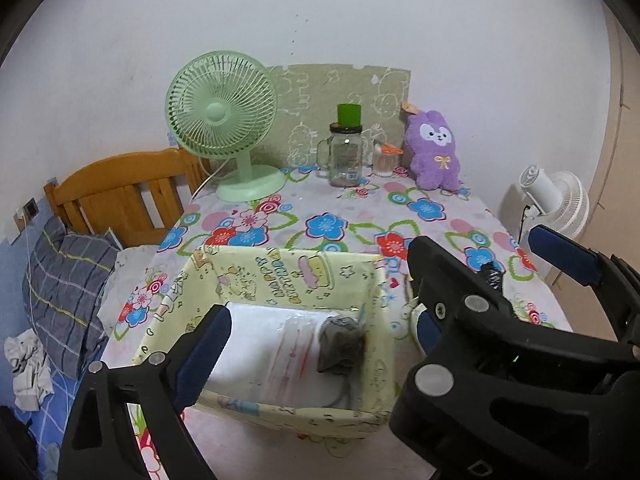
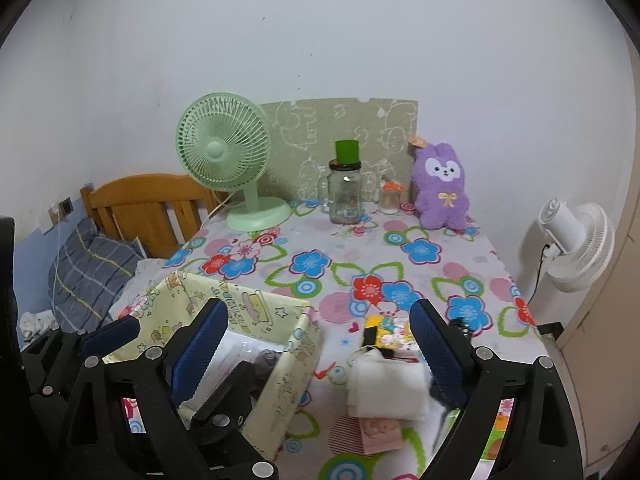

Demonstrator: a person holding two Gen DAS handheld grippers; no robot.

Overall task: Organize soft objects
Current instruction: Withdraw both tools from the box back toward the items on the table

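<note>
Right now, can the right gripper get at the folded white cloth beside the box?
Probably yes. The right gripper is open and empty, and the white cloth lies on the table between its fingers, just ahead, with nothing on top. The box stands close on the left, but apart from the cloth.

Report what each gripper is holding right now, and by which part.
Nothing is held. The left gripper hangs open above the fabric box, and the right gripper is open over the folded white cloth; both sets of jaws are empty.
</note>
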